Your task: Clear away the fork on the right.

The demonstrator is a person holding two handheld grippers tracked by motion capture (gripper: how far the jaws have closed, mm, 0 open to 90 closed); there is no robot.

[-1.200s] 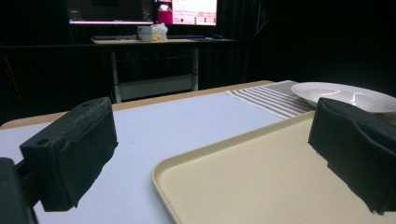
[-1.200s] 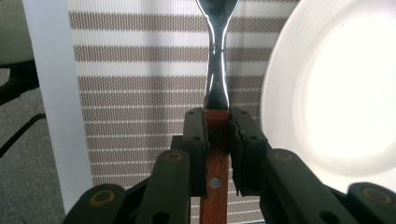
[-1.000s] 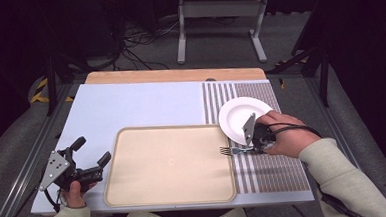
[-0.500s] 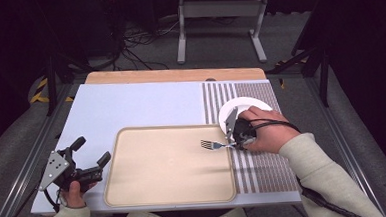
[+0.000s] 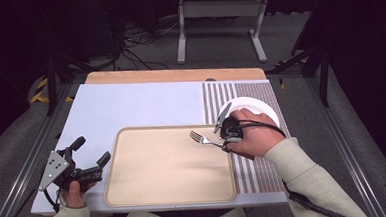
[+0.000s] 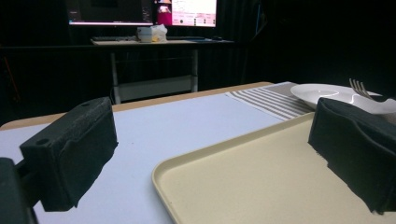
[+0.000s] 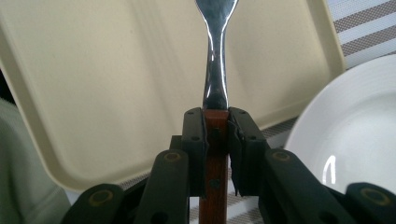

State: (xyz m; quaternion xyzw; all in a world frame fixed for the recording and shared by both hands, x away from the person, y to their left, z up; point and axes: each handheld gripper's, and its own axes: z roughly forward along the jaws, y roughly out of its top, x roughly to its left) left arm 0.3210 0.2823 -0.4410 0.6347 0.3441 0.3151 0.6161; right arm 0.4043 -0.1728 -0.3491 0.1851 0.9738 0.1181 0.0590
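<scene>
Now the right gripper (image 5: 221, 137) is clamped on the fork (image 5: 201, 137) over the tray (image 5: 135, 191), left gripper (image 5: 90, 154) jaws apart.

- One fork (image 5: 202, 138), with a wooden handle and metal tines.
- One white plate (image 5: 259, 108).
- One beige tray (image 5: 155, 185).
- One striped placemat (image 5: 230, 94).
- Two handheld grippers: left gripper (image 5: 89, 155), right gripper (image 5: 223, 135).
- Two monitors (image 6: 140, 10) were lit on the far desk.

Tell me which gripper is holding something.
The right gripper, clamped on the fork over the tray; the left gripper rests open with nothing between its jaws.
</scene>
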